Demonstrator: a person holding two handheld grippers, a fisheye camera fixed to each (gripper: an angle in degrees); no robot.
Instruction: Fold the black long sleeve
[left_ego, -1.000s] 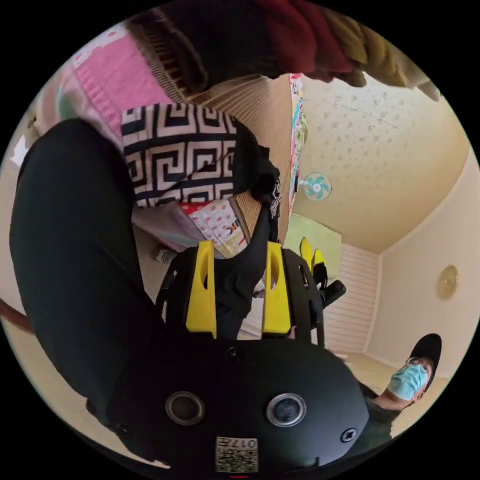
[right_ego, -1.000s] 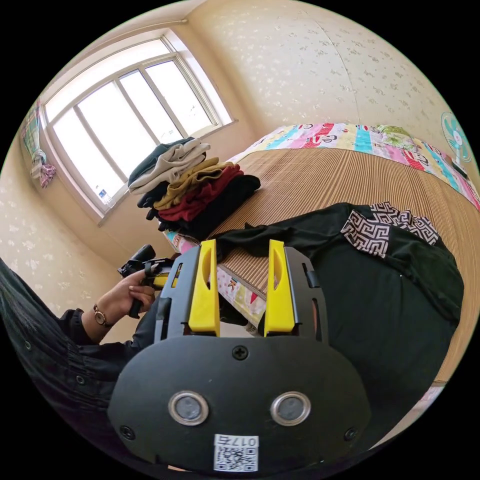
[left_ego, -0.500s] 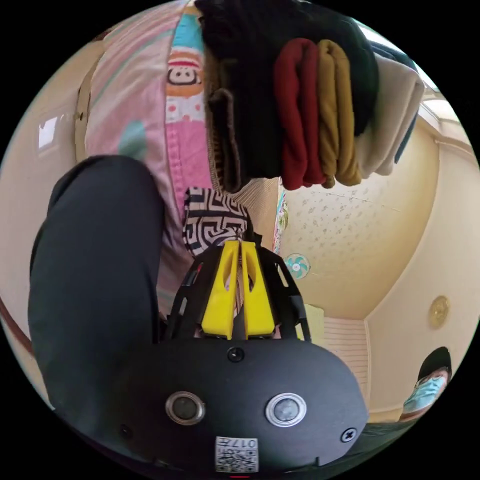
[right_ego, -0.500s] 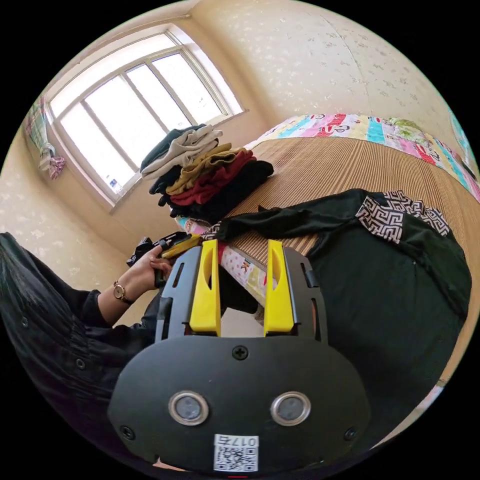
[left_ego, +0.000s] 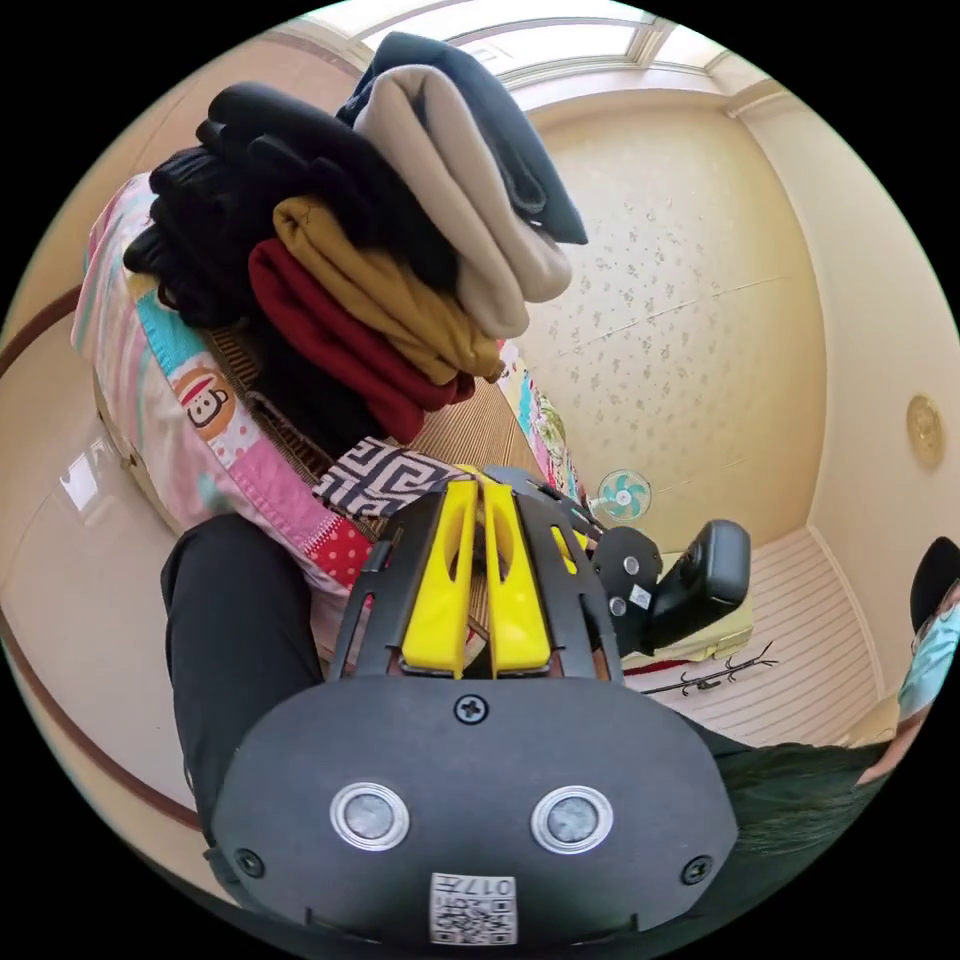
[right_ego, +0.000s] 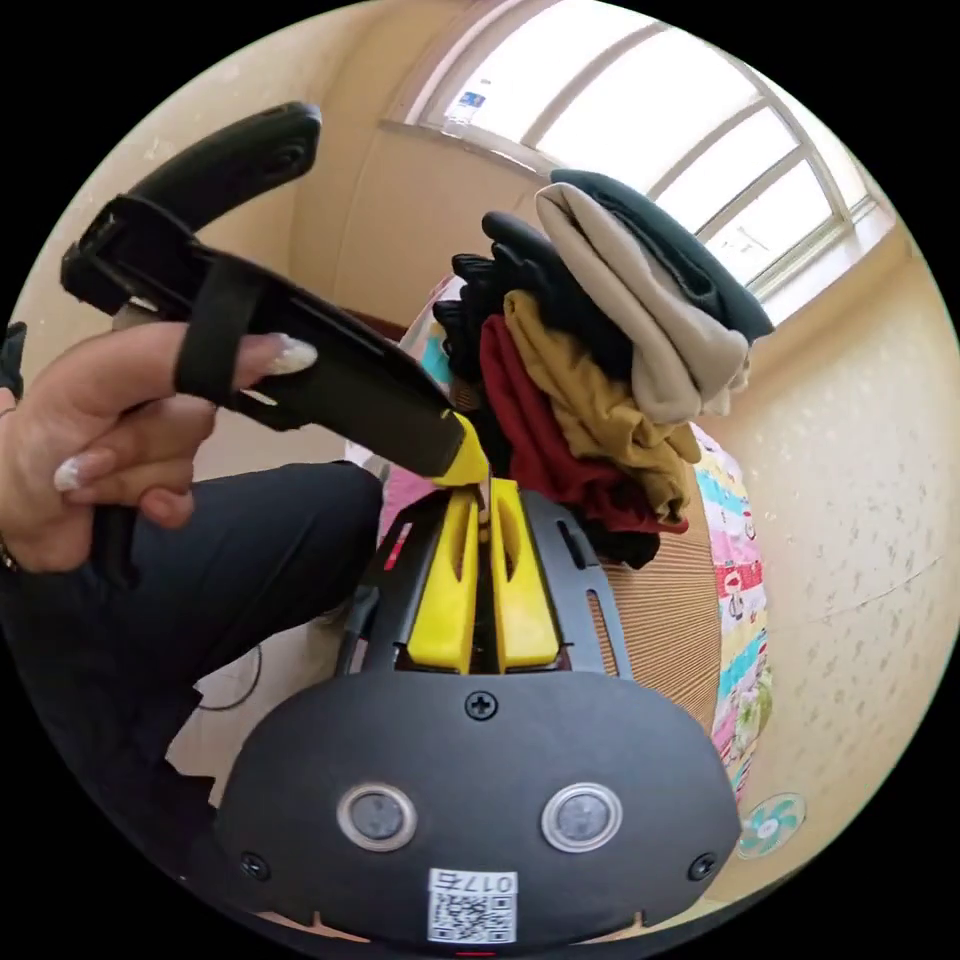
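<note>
The black long sleeve hangs over the bed's edge, and its dark body (left_ego: 235, 620) drops down at the lower left. Its black-and-white patterned cuff (left_ego: 385, 480) lies on the mat, right at the tips of my left gripper (left_ego: 478, 488), which is shut on it. The right gripper's black body (left_ego: 690, 590) sits close beside on the right. In the right gripper view a hand (right_ego: 90, 430) brings the left gripper (right_ego: 462, 462) in from the upper left, tip to tip with my right gripper (right_ego: 485, 492). The right jaws are pressed together with a thin dark strip of cloth between them.
A tall stack of folded clothes (left_ego: 400, 260) (right_ego: 600, 360) in black, red, mustard and beige stands on the woven mat (left_ego: 470, 430) near the bed corner. The cartoon-print sheet (left_ego: 200, 420) hangs below it. A window (right_ego: 640, 100) is behind, a wall fan (left_ego: 625, 495) farther off.
My right gripper has swung over to the left gripper's tips and gone from open to shut. The left gripper stays shut on the cuff and has turned, so the stack now stands upright.
</note>
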